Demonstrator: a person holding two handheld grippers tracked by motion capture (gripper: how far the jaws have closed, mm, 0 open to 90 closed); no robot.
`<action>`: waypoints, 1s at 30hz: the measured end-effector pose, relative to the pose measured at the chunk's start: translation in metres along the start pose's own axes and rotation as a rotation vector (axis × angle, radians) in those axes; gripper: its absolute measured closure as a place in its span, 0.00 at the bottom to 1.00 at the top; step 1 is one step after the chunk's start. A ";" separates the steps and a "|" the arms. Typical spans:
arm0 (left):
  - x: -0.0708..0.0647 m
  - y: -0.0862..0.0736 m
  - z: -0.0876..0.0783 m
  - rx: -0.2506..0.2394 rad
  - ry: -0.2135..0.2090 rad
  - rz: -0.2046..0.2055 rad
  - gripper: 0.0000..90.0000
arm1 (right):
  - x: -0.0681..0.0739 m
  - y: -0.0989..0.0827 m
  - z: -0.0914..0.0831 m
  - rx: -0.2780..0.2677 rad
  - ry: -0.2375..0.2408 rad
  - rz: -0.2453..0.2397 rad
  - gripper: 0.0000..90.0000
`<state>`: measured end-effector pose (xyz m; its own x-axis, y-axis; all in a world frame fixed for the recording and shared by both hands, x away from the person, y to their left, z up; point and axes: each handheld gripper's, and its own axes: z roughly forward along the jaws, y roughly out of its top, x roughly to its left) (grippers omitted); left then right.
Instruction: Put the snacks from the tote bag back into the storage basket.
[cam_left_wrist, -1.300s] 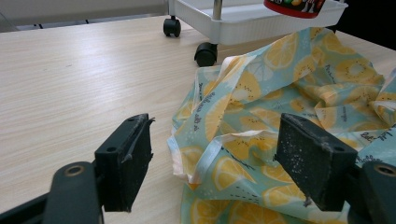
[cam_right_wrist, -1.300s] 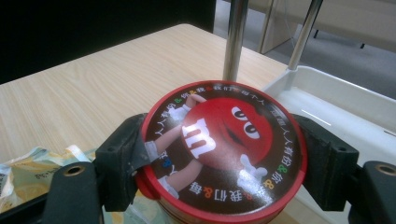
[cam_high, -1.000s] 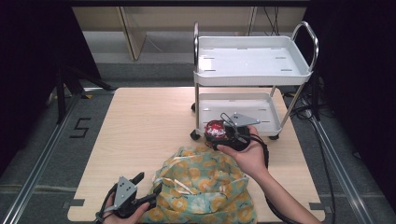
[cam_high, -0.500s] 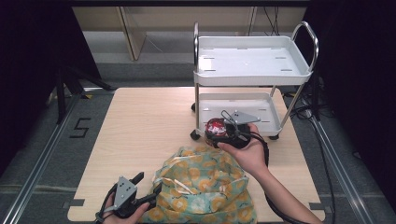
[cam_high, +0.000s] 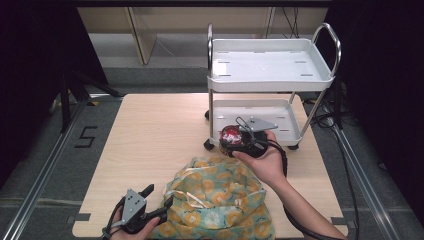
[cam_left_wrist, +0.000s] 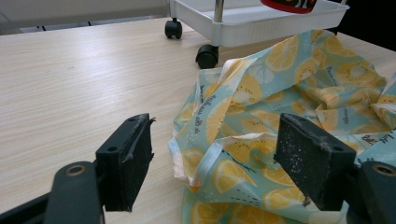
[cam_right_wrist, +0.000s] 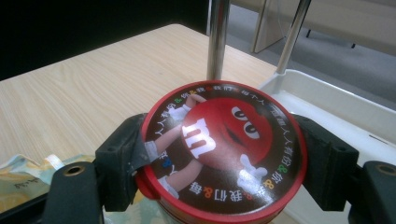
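- At the table's far edge, the white cart (cam_high: 272, 75) stands with both trays bare.
- Nearer, the lemon-print bag (cam_high: 215, 205) lies crumpled; the left gripper (cam_left_wrist: 215, 163) gapes beside it, grasping nothing.
- Just above the cart's lower tray rim, the right gripper (cam_right_wrist: 219, 163) clamps the red candy tin (cam_right_wrist: 222, 149).

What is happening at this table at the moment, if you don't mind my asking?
A person works with two hand-held grippers. The right gripper is shut on a round red candy tin, held above the table beside the corner of the white cart's lower shelf. The left gripper, jaws open, sits at the edge of a lemon-print cloth bag lying on the table.
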<state>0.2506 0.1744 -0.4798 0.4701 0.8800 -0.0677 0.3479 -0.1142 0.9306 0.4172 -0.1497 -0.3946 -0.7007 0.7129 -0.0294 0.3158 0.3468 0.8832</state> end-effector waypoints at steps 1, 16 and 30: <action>0.000 0.000 0.000 0.000 0.000 -0.001 0.30 | 0.000 0.000 0.000 -0.003 -0.003 0.004 0.30; 0.001 0.000 -0.001 0.000 0.005 0.005 0.30 | -0.006 0.005 0.004 0.016 0.025 -0.025 0.30; 0.002 0.001 -0.001 0.001 0.008 -0.001 0.30 | -0.012 0.004 0.008 0.032 0.027 -0.025 0.30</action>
<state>0.2508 0.1770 -0.4790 0.4631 0.8838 -0.0659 0.3491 -0.1136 0.9302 0.4324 -0.1518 -0.3947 -0.7256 0.6870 -0.0378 0.3183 0.3838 0.8668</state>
